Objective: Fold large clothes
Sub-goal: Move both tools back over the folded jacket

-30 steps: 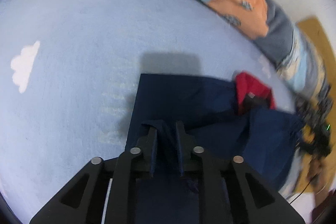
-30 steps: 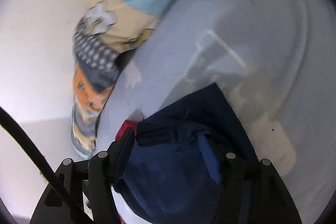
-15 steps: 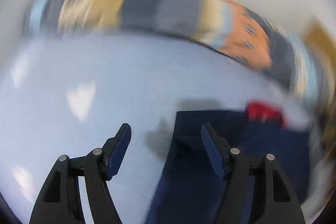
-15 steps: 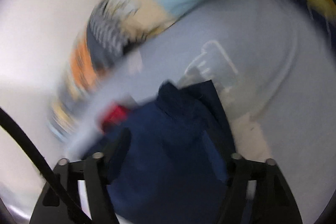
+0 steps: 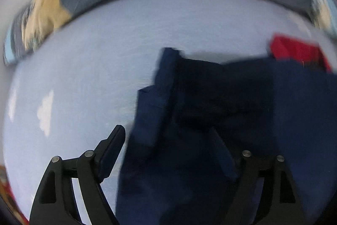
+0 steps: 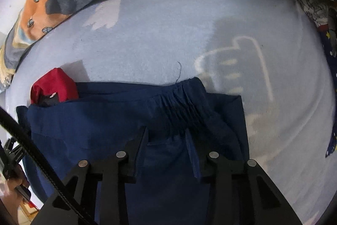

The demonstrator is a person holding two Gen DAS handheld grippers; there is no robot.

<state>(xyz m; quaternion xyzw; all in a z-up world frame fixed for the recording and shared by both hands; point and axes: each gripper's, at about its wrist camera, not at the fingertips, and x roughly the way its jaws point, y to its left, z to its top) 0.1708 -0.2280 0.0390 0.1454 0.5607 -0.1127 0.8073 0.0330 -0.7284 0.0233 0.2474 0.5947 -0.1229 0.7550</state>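
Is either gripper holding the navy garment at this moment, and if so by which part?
Neither holds it. The left gripper is wide open over the navy garment; the right gripper is also open, near the gathered waistband.

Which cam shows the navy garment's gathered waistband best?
Right wrist. The navy garment is sharp there, its gathered waistband pleated just ahead of the right claw. The left wrist view shows the same cloth motion-blurred, a dark mass with no waistband detail.
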